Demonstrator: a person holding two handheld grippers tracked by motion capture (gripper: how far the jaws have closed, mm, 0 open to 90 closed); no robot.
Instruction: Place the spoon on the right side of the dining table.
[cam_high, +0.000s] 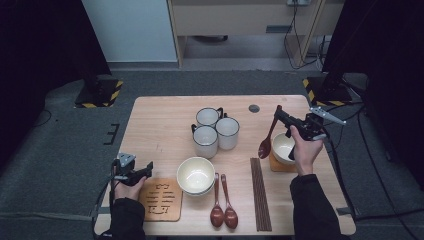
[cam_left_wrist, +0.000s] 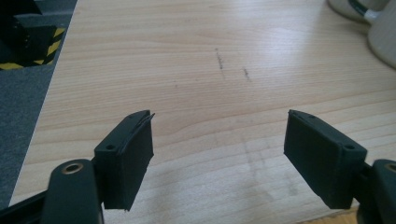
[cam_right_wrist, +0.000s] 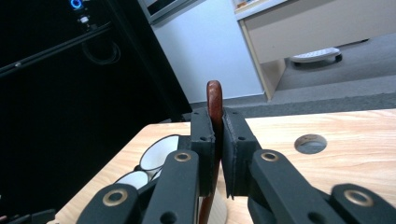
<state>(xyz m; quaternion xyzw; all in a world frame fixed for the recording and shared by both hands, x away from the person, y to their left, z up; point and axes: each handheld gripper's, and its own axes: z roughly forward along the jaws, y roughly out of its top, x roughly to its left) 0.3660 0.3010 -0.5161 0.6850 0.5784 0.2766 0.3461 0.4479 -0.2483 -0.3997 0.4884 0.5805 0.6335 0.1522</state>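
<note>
High view, right gripper (cam_high: 278, 112) clamping brown spoon (cam_high: 267, 141), over bowl (cam_high: 283, 146)

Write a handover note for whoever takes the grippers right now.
Right gripper: shut on a wooden spoon, held above the table, bowl end hanging beside the small bowl on its coaster.
Left gripper: open, nothing between its jaws, low over bare table by the carved coaster.
Elsewhere: stacked bowls, two spoons, chopsticks, three mugs.
Done: right place has coaster and bowl.
Left, probably: set the held spoon down, then lay the left place with a bowl, spoon and chopsticks.
</note>
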